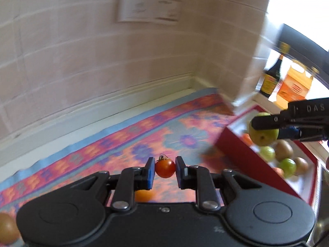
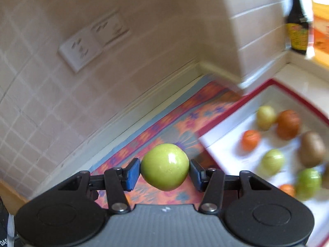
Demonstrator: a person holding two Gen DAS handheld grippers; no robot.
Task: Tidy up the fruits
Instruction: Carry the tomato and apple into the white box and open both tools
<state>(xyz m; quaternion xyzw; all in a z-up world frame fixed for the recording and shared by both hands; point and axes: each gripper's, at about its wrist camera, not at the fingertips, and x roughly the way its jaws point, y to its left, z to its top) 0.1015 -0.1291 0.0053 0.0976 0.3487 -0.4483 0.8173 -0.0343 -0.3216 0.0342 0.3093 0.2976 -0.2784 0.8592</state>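
Tiled walls (image 2: 51, 107) enclose a surface covered by one patterned mat (image 1: 123, 144). Left gripper (image 1: 165, 168): fingers clamped on one cherry tomato (image 1: 165, 168), held above the mat. Right gripper (image 2: 165, 169): fingers clamped on one green apple (image 2: 165, 167), held near the red-rimmed tray's (image 2: 222, 148) corner. Tray contents, right wrist view: three green fruits, three orange fruits, one brown kiwi (image 2: 312, 149). One dark bottle (image 2: 297, 20) stands behind the tray.
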